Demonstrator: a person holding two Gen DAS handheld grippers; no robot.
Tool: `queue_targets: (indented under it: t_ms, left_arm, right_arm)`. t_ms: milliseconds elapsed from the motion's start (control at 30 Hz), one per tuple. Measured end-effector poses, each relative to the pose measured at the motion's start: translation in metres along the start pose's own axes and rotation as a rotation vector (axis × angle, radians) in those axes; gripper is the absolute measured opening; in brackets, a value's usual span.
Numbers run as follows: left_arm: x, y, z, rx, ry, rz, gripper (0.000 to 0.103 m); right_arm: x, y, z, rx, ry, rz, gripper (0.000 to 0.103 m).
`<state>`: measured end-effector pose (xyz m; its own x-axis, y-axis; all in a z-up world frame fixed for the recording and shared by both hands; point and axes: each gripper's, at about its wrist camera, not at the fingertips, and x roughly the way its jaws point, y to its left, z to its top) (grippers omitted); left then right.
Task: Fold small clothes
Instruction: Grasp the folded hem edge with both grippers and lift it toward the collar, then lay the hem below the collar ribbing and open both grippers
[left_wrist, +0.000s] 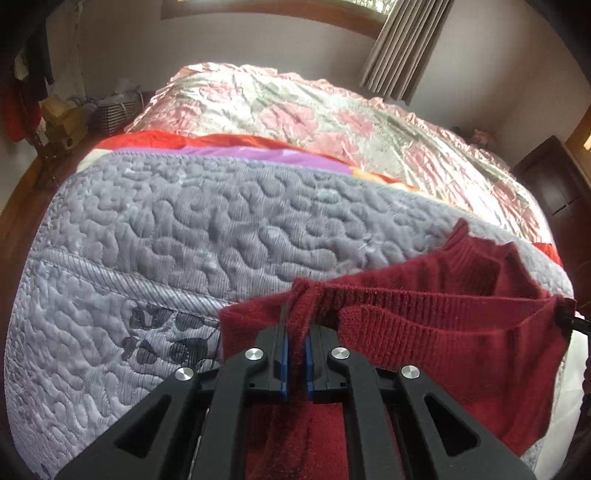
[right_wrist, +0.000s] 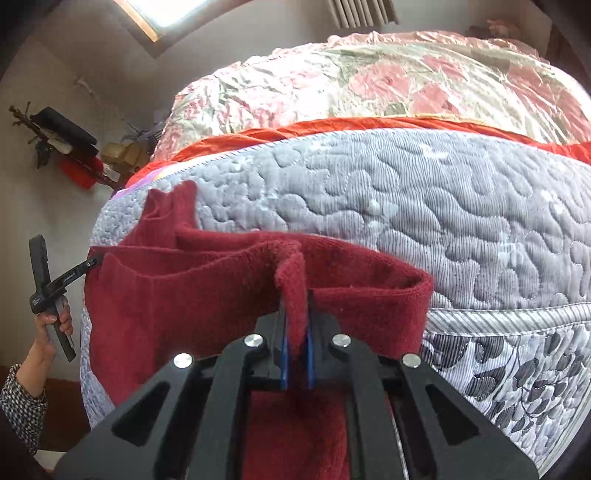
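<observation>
Maroon knit garment (left_wrist: 443, 317) hangs stretched between both grippers over grey quilt (left_wrist: 166, 229) at bed edge. Left gripper (left_wrist: 297, 325) clenched on bunched hem; right gripper (right_wrist: 295, 314) likewise. Risks: thin pinch slips under tension; layers sag unevenly, crooked fold.

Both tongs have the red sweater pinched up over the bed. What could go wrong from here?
1. Each of the tongs, left and right, pinches only a narrow bunch of the red sweater's edge, so the knit could slip out.
2. The span between them sags in layers; laid on the grey quilt, it may crease unevenly.
</observation>
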<state>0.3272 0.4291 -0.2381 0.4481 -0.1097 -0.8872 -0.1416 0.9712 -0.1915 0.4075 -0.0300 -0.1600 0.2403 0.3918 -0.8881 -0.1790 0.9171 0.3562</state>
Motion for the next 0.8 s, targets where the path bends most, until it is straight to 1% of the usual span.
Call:
queue_targets:
  t_ms: [67,133,167,200,233,267,333,367,400,467,500,533,600,667,800]
  left_arm:
    - [0.018,0.000,-0.004,0.006,0.027,0.022,0.007]
    - [0.024,-0.003,-0.005,0.020,0.034,0.036,0.009]
    - [0.023,-0.005,-0.005,0.026,0.036,0.044,0.011]
    - [0.021,-0.006,-0.005,0.033,0.038,0.048,0.012]
    - [0.018,-0.006,-0.004,0.040,0.040,0.048,0.015]
    - [0.012,-0.007,-0.002,0.042,0.045,0.046,0.018]
    - [-0.002,-0.005,0.001,0.039,0.044,0.057,0.041]
    - [-0.014,-0.006,0.002,0.043,0.020,0.067,0.042]
    - [-0.024,-0.010,0.005,0.061,0.000,0.073,0.042]
    - [-0.046,-0.024,0.005,0.110,-0.034,0.043,0.042]
    - [-0.053,-0.032,0.004,0.129,-0.044,0.016,0.042]
    - [-0.057,-0.045,0.002,0.159,-0.041,-0.027,0.042]
    - [-0.054,-0.070,-0.007,0.208,-0.001,-0.073,0.042]
    - [-0.043,-0.099,-0.017,0.251,0.041,-0.109,0.042]
    - [-0.016,-0.138,-0.033,0.306,0.087,-0.108,0.042]
  right_arm:
    - [0.010,-0.006,-0.002,0.025,0.008,0.001,0.006]
    - [0.013,-0.009,-0.003,0.039,0.007,0.006,0.007]
    - [0.013,-0.009,-0.003,0.042,0.007,0.005,0.007]
    - [0.012,-0.008,-0.003,0.040,0.007,0.007,0.011]
    - [0.009,-0.006,-0.002,0.033,0.005,0.007,0.017]
    - [0.002,-0.005,-0.003,0.025,0.000,-0.005,0.019]
    - [-0.011,-0.003,-0.005,0.014,-0.010,-0.028,0.031]
    - [-0.018,-0.003,-0.007,0.011,-0.016,-0.045,0.033]
    - [-0.028,0.000,-0.010,-0.002,-0.033,-0.052,0.034]
    - [-0.042,0.005,-0.017,-0.024,-0.053,-0.047,0.034]
    - [-0.048,0.009,-0.022,-0.030,-0.057,-0.042,0.035]
    - [-0.051,0.012,-0.027,-0.034,-0.059,-0.033,0.035]
    - [-0.054,0.017,-0.035,-0.039,-0.059,-0.019,0.036]
    - [-0.052,0.021,-0.043,-0.038,-0.049,-0.010,0.036]
    - [-0.047,0.023,-0.057,-0.033,-0.039,0.007,0.037]
